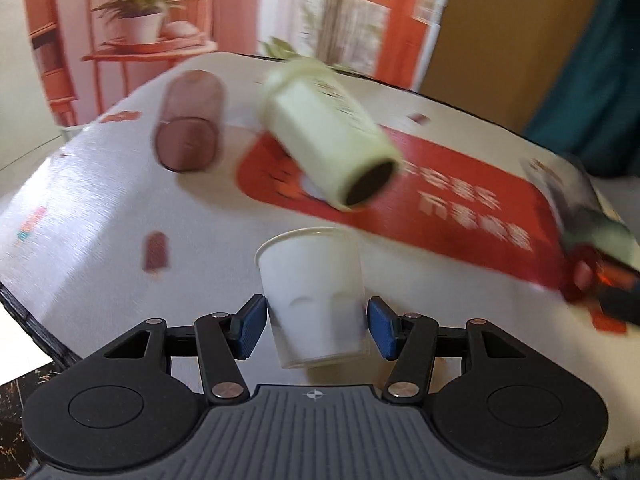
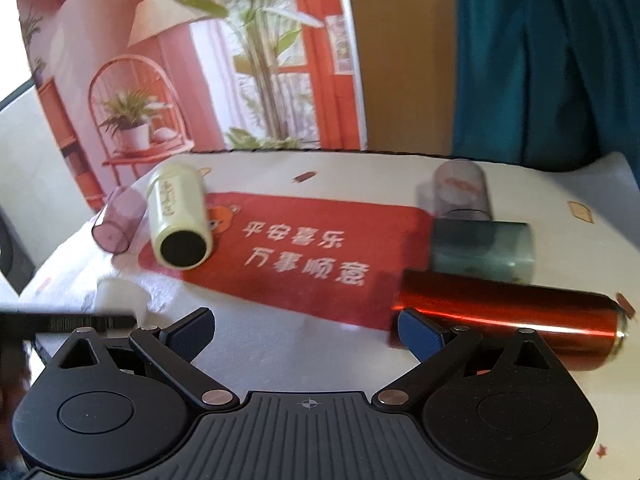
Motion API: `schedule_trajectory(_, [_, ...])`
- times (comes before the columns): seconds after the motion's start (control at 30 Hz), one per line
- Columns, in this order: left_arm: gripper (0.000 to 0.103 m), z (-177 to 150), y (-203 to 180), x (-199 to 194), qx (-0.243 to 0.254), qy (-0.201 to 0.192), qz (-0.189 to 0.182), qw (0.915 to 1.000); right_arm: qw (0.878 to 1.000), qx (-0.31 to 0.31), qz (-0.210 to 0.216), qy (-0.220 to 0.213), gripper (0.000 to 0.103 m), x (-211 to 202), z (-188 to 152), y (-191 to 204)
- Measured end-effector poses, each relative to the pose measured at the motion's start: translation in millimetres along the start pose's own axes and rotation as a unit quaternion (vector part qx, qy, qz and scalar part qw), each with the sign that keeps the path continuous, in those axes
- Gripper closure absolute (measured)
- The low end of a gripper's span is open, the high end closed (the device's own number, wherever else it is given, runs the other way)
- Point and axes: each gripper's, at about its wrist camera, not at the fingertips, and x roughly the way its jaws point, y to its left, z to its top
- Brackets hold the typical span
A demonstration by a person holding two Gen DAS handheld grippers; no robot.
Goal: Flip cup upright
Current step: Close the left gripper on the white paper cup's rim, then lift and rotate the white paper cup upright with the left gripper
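A white paper cup (image 1: 314,296) stands mouth-up between the blue pads of my left gripper (image 1: 316,328). Small gaps show on both sides, so the jaws do not squeeze it. Its side wall is dented. The cup also shows in the right wrist view (image 2: 120,294) at the left, partly behind the left gripper's black finger (image 2: 68,324). My right gripper (image 2: 306,330) is wide open and empty above the white tablecloth, with its right pad (image 2: 420,332) next to a red metal bottle (image 2: 508,316) lying on its side.
A pale green bottle (image 1: 328,132) and a purple tumbler (image 1: 188,120) lie on their sides near a red mat (image 2: 304,256). A grey-green tumbler (image 2: 482,250) lies at the right; a clear cup (image 2: 462,190) stands upside down behind it. Table edge at the left (image 1: 24,312).
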Motion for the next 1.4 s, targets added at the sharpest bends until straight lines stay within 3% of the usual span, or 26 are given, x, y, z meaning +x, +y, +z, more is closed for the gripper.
schedule_trajectory(0.13, [0.045, -10.2, -30.4, -1.4, 0.003, 0.015, -0.038, 0.9992, 1.000, 0.009, -0.016, -0.011, 0.004, -11.1, 2.5, -17.0])
schedule_trajectory(0.5, [0.047, -26.3, -97.3, 8.2, 0.040, 0.029, -0.082, 0.9954, 0.998, 0.039, -0.046, -0.011, 0.001, -28.8, -8.8, -55.0])
schedule_trajectory(0.57, [0.044, -30.3, -95.6, 5.3, 0.033, 0.031, -0.088, 0.9951, 0.998, 0.041, -0.045, -0.011, 0.001, -31.1, -10.2, -57.3])
schedule_trajectory(0.73, [0.026, -26.1, -85.4, -20.4, 0.025, 0.001, -0.088, 0.9958, 0.999, 0.043, -0.031, -0.004, 0.001, -28.7, -11.2, -54.6])
schedule_trajectory(0.87, [0.023, -23.1, -65.8, -42.7, 0.001, -0.035, -0.060, 0.9976, 0.999, 0.038, -0.004, 0.009, 0.001, -22.4, -10.8, -45.3])
schedule_trajectory(1.03, [0.015, -27.4, -33.0, -60.4, -0.039, -0.062, 0.050, 0.9961, 0.997, 0.029, 0.042, 0.058, 0.001, 0.6, -11.6, -23.6])
schedule_trajectory(1.1, [0.015, -31.7, -19.8, -61.9, -0.059, -0.055, 0.084, 0.9932, 0.995, 0.030, 0.054, 0.077, 0.004, 10.6, -11.3, -14.4])
schedule_trajectory(1.23, [0.013, -42.4, 3.9, -62.6, -0.101, -0.035, 0.099, 0.9893, 0.994, -0.012, 0.051, 0.097, 0.007, 29.4, -10.8, 13.5])
schedule_trajectory(1.33, [0.011, -46.4, 17.7, -58.0, -0.119, -0.016, 0.100, 0.9876, 0.991, -0.005, 0.066, 0.118, 0.013, 44.1, -7.9, 23.8])
schedule_trajectory(1.4, [0.011, -46.0, 24.5, -57.8, -0.127, -0.011, 0.089, 0.9879, 0.989, 0.010, 0.068, 0.129, 0.022, 54.9, -4.8, 26.1])
